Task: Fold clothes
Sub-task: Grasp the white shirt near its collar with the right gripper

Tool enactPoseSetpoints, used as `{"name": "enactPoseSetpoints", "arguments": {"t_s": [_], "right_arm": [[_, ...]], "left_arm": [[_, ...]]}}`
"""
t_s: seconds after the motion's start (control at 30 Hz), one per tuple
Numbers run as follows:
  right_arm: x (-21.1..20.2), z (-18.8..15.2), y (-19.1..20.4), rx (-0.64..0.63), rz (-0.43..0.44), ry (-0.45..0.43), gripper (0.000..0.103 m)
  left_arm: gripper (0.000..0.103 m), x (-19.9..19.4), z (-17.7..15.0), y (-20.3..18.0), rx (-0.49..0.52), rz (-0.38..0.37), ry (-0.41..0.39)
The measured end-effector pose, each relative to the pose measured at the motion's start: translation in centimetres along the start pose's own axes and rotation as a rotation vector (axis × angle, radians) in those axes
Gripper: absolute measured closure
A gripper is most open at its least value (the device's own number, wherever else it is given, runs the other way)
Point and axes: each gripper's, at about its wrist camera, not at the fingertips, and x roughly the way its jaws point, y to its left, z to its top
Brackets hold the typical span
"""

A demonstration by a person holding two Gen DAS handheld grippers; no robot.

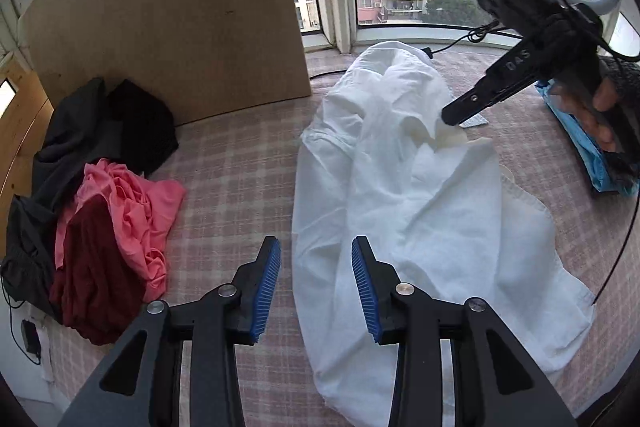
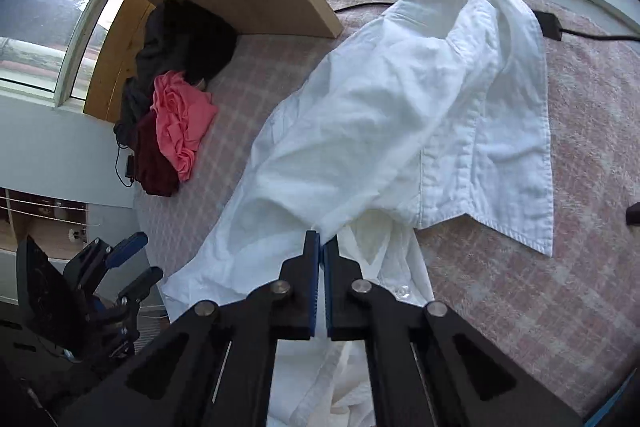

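Observation:
A white shirt (image 1: 404, 195) lies crumpled lengthwise on the pink checked surface (image 1: 240, 163). My left gripper (image 1: 316, 255) is open and empty, hovering above the shirt's near left edge. My right gripper (image 2: 321, 241) is shut on a fold of the white shirt (image 2: 384, 115) and lifts it a little; it also shows in the left wrist view (image 1: 452, 117) at the shirt's far right side. In the right wrist view the left gripper (image 2: 136, 259) shows open at the lower left.
A pile of pink, dark red and black clothes (image 1: 104, 195) lies at the left, beside a wooden board (image 1: 168, 11) leaning at the back. A blue folded item (image 1: 592, 147) lies at the right. Cables (image 2: 584, 35) run by the window.

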Motion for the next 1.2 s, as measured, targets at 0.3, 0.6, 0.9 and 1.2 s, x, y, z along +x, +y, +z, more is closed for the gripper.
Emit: {"name": "enactPoseSetpoints", "arguments": {"t_s": [0.3,0.6,0.9,1.2], "right_arm": [[-1.3,5.3,6.9,-0.095,0.042,-0.067,0.101],[8.8,9.2,5.9,0.034,-0.036,0.089,0.085],[-3.4,7.9,5.4,-0.022,-0.203,-0.1,0.045],[-4.6,10.8,-2.1,0.076,-0.359,-0.151,0.045]], "left_arm": [[0.067,1.7,0.6,4.6,-0.126,-0.02,0.003],[0.055,3.6,3.5,1.3,-0.211,-0.183,0.014],[0.098,9.4,3.2,-6.2,-0.03,-0.168,0.133],[0.095,10.3,1.0,-4.2,-0.042,-0.163,0.151]]}}
